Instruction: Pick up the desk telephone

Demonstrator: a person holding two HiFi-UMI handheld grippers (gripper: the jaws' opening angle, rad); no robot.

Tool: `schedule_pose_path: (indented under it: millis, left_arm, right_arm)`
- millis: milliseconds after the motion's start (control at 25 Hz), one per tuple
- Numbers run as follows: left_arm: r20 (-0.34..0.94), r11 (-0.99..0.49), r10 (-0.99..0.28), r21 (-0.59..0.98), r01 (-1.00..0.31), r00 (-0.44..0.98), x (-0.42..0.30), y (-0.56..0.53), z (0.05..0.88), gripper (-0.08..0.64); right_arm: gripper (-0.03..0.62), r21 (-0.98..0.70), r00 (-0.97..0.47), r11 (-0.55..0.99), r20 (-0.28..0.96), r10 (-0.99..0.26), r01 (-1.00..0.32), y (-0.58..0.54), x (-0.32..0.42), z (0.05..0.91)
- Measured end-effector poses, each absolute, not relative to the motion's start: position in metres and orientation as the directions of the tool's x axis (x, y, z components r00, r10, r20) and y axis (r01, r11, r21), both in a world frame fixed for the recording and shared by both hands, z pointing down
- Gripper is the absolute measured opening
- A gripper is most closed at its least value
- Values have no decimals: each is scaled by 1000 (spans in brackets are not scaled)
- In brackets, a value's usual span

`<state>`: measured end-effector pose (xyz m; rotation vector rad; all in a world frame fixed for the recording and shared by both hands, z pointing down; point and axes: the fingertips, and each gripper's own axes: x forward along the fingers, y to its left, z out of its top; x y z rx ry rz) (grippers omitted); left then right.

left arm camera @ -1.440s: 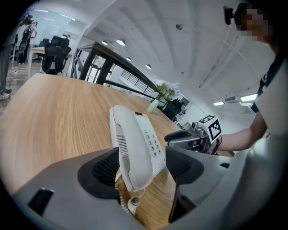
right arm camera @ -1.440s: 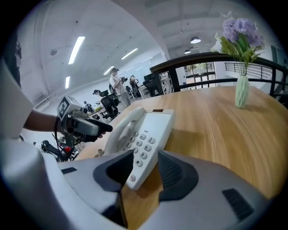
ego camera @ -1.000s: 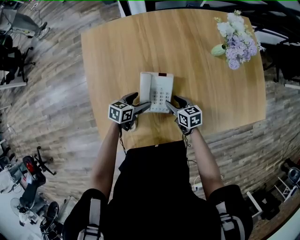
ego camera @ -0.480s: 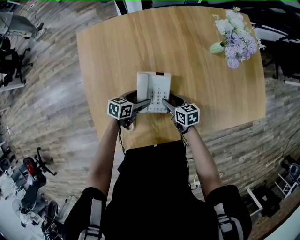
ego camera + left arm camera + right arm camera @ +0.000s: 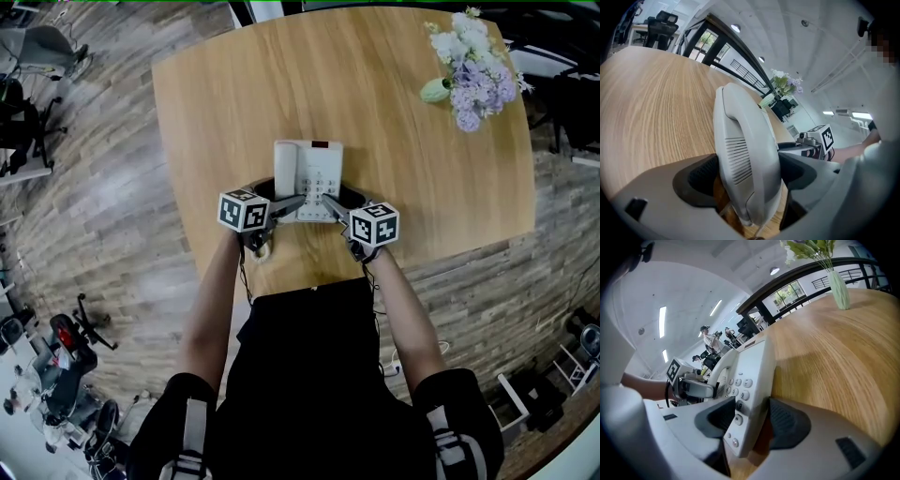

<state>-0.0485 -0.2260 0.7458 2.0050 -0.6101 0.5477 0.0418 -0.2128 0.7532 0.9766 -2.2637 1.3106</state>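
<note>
Your left gripper [image 5: 285, 205] closes on the handset [image 5: 287, 171] side, your right gripper [image 5: 329, 204] on the keypad [image 5: 321, 187] edge, of the desk telephone [image 5: 309, 161] between them. Beneath lies a pale wood table [image 5: 394, 141], a vase of flowers [image 5: 472, 67] far ahead-right, plank floor [image 5: 94, 187] around. The telephone is white, grey-keyed.

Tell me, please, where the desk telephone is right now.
In the head view the desk telephone sits on the wooden table close to the person, its near corners gripped by the left gripper and the right gripper.

Wooden table [image 5: 225, 112]: telephone [image 5: 307, 169], flower vase [image 5: 436, 91].
</note>
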Motion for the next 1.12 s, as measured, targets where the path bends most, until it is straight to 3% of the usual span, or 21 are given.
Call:
schedule_pose_path:
  millis: [1120]
  left_arm:
    - [579,-375,-282,667,-644,765,-54,-226,745,388]
  right_arm:
    - [209,-646,-684,256,595,-422,-720,-212,43,754]
